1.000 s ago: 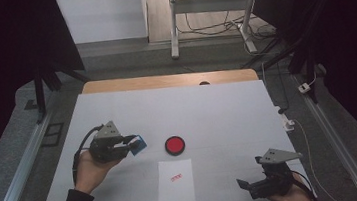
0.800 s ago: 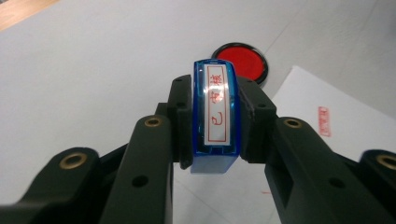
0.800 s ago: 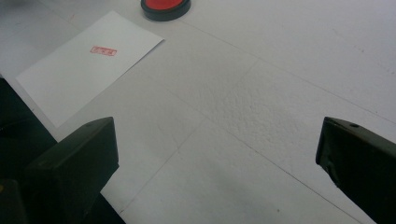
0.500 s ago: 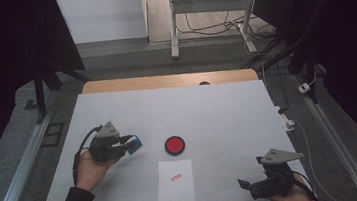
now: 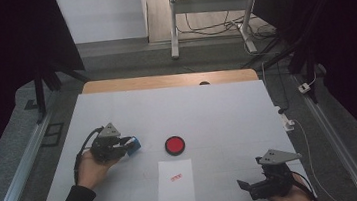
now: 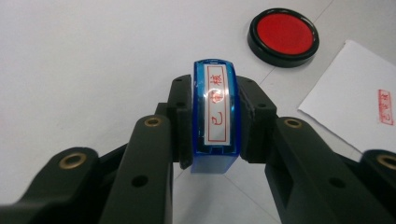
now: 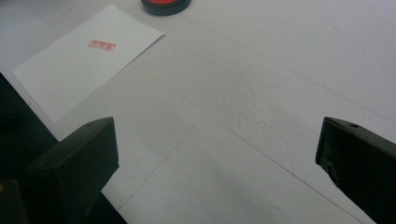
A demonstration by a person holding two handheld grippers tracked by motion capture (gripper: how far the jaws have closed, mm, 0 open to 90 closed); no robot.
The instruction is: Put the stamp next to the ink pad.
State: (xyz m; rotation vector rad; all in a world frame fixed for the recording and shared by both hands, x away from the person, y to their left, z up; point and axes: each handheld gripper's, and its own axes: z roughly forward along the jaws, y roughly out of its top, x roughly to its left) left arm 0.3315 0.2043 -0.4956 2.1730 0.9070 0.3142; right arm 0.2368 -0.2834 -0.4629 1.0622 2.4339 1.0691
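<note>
Left gripper (image 6: 214, 116) clamped on blue stamp (image 6: 214, 112) at frame centre, red characters on its label. Red ink pad (image 6: 283, 36) upper right. Paper sheet (image 6: 350, 107) w/ red imprint at right edge.

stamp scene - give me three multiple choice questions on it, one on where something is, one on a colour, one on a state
1. Where does the ink pad lie relative to the paper sheet in the high view?
A. on top of the sheet
B. on the table just beyond the sheet's far edge
C. at the table's far left corner

2. What colour is the stamp body?
A. blue
B. green
C. yellow

3. What state is the left gripper in?
A. open over the pad
B. shut with nothing in it
C. shut on the stamp

Answers:
1. B, as the red pad sits on bare table above the sheet's top edge, apart from it.
2. A, as the left gripper view shows a translucent blue casing around a red-lettered label.
3. C, as both black jaws press on the stamp's sides, while the right gripper stands open.
</note>
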